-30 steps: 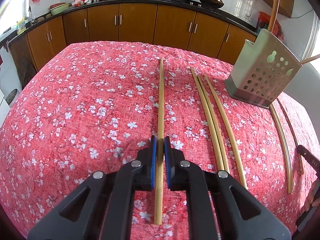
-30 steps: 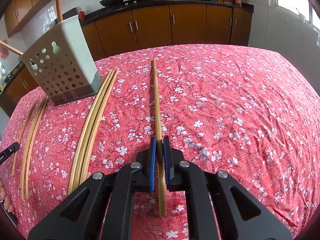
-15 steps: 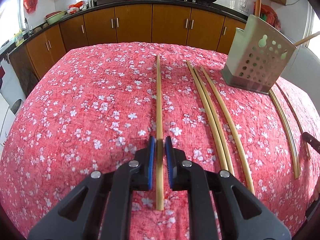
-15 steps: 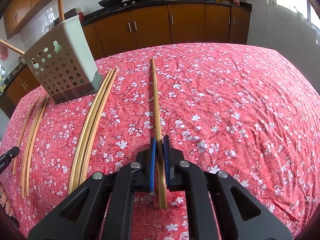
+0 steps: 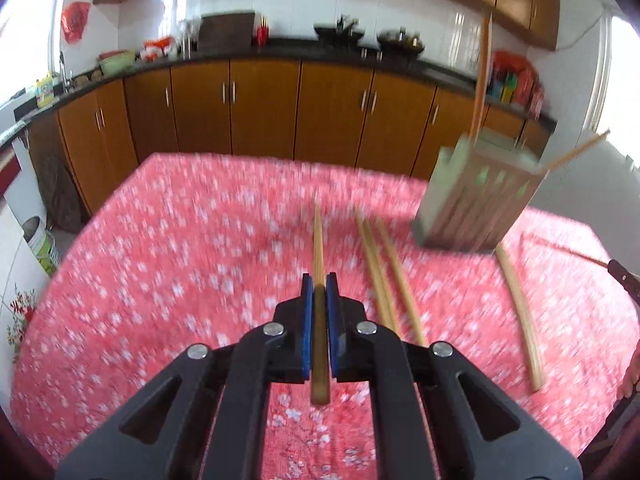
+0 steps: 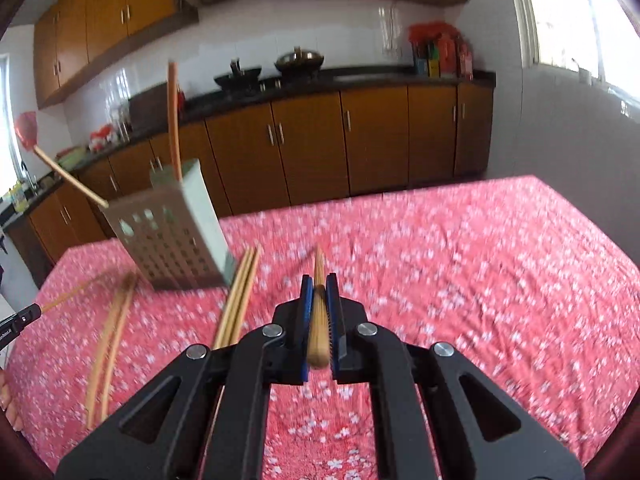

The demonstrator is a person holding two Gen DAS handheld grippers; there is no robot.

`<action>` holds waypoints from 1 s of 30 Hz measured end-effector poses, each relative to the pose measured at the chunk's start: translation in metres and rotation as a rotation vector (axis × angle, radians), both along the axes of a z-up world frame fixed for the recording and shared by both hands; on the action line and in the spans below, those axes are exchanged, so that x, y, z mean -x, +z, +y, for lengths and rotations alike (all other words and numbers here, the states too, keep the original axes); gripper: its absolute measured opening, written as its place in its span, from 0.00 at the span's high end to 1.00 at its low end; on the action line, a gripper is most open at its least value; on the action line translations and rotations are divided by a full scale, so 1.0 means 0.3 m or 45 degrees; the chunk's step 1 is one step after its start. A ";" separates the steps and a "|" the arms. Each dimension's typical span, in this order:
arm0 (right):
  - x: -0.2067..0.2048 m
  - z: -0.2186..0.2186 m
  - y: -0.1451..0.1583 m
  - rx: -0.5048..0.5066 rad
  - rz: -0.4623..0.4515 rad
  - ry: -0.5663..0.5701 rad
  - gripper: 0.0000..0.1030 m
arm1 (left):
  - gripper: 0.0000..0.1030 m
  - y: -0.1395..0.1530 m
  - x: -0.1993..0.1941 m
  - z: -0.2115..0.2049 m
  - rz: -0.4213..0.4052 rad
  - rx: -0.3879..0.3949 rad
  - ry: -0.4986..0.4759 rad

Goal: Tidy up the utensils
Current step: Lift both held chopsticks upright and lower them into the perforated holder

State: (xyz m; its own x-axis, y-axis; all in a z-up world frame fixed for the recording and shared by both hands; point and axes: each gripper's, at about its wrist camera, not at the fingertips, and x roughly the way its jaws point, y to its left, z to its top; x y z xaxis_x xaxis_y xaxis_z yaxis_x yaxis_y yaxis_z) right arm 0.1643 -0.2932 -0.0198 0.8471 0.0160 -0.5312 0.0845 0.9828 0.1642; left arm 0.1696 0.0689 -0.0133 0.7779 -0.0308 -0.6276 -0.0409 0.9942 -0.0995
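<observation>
My left gripper (image 5: pixel 319 286) has its jaws closing, its blue pads pressing on a bamboo chopstick (image 5: pixel 318 240) that it holds lifted above the red floral tablecloth (image 5: pixel 160 260). In the same way, my right gripper (image 6: pixel 319 284) is shut on another chopstick (image 6: pixel 318 340), raised off the cloth. The perforated grey utensil holder (image 5: pixel 476 200) (image 6: pixel 172 236) stands at the table's far side with two sticks (image 6: pixel 173 120) poking out. Loose chopsticks (image 5: pixel 384 280) (image 6: pixel 240 300) lie flat beside the holder, and more (image 5: pixel 520 312) (image 6: pixel 108 332) lie on its other side.
Wooden cabinets (image 5: pixel 260 108) and a dark counter with woks (image 6: pixel 300 60) run behind the table. A bucket (image 5: pixel 40 244) sits on the floor at the left. The table's far edge (image 6: pixel 400 196) drops off toward the cabinets. A person's fingers (image 6: pixel 8 400) show at the frame edge.
Both grippers have risen and tilted up, lifting their chopsticks off the cloth. The view now takes in the cabinets and wall, blurred by motion.
</observation>
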 end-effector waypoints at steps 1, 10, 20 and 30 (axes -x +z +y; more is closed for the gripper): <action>0.007 -0.003 0.025 -0.007 -0.026 -0.002 0.93 | 0.92 0.024 0.004 0.002 -0.026 0.008 0.001; 0.015 -0.026 0.111 -0.054 -0.123 -0.013 0.93 | 0.93 0.192 0.030 0.011 -0.190 0.033 0.008; 0.033 0.011 0.321 -0.114 -0.319 0.073 0.93 | 0.93 0.361 0.068 -0.061 -0.317 -0.006 -0.085; 0.045 0.101 0.517 -0.192 -0.531 0.196 0.93 | 0.93 0.563 0.095 -0.194 -0.492 0.109 -0.212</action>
